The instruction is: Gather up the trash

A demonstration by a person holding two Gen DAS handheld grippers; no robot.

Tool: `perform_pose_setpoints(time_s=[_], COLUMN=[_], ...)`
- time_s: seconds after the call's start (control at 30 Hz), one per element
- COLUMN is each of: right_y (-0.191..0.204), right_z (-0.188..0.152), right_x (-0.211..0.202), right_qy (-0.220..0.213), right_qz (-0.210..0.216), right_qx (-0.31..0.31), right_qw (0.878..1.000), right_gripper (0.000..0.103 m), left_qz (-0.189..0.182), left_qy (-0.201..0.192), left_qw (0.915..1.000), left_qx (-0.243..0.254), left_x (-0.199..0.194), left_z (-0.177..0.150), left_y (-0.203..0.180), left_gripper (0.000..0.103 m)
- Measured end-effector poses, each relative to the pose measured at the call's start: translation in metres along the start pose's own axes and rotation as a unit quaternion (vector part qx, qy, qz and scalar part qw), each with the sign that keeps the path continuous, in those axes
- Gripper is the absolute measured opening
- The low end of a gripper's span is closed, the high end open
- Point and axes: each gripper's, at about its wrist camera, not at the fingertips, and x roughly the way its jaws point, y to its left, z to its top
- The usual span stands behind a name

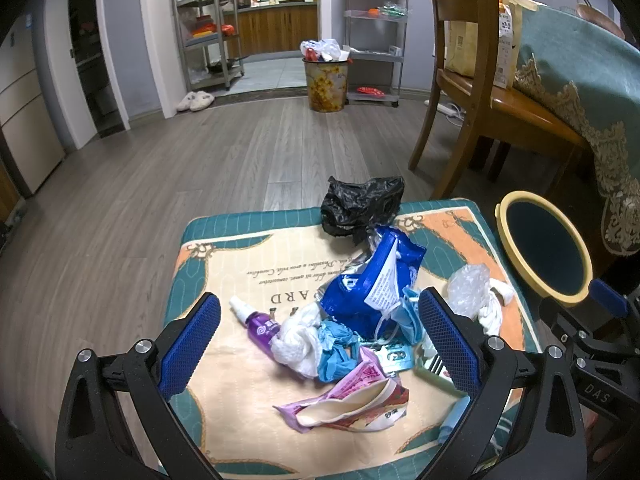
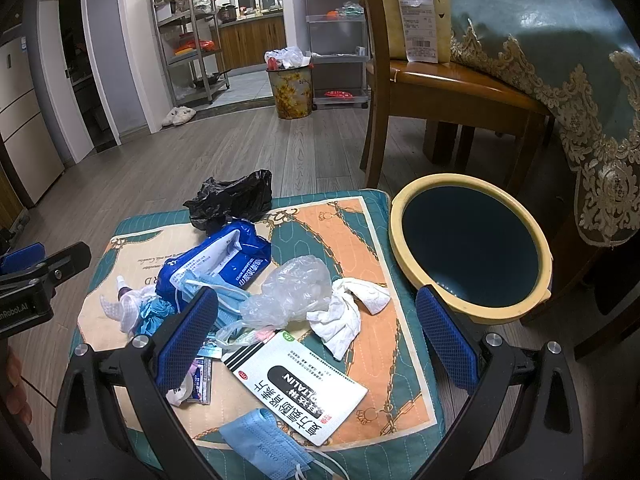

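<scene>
Grippers: left gripper (image 1: 320, 344) wide, right gripper (image 2: 316, 344) wide, both holding nothing | Trash: litter (image 1: 352, 320) piled on cushion (image 1: 224, 240), bin (image 2: 472, 248) just beside | Risk: tangled mask loops dragging neighbours off edge; flimsy clear bag (image 2: 288, 292) slipping.

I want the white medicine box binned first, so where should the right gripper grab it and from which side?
Take the box across its narrow width near the end closest to the bin, coming straight down from above. It lies flat on the cushion, and its other end sits on the blue mask, so a side approach would likely snag.
</scene>
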Motion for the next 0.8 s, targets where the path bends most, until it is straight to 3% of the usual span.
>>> perform_pose_setpoints(time_s=[0.33, 0.57, 0.8], right_y=[-0.002, -0.003, -0.008], right_z=[0.003, 0.026, 0.067], right_x=[-0.002, -0.015, -0.019], right_qy=[-0.001, -0.025, -0.013], right_qz=[-0.011, -0.015, 0.045], right_qx=[0.002, -0.018, -0.068], right_qw=[1.000, 0.999, 0.997], right_gripper=[0.097, 0.097, 0.097], left_qz=[0.012, 0.009, 0.009], left_qy=[-0.024, -0.048, -0.087], left_qw=[0.9996, 0.9980, 0.9959], left_qx=[0.010, 0.042, 0.022], left_x=[-0.005, -0.006, -0.015], left_z=[0.004, 0.016, 0.038], left_y=[0.002, 0.000, 0.008], left_gripper=[0.098, 0.098, 0.098])
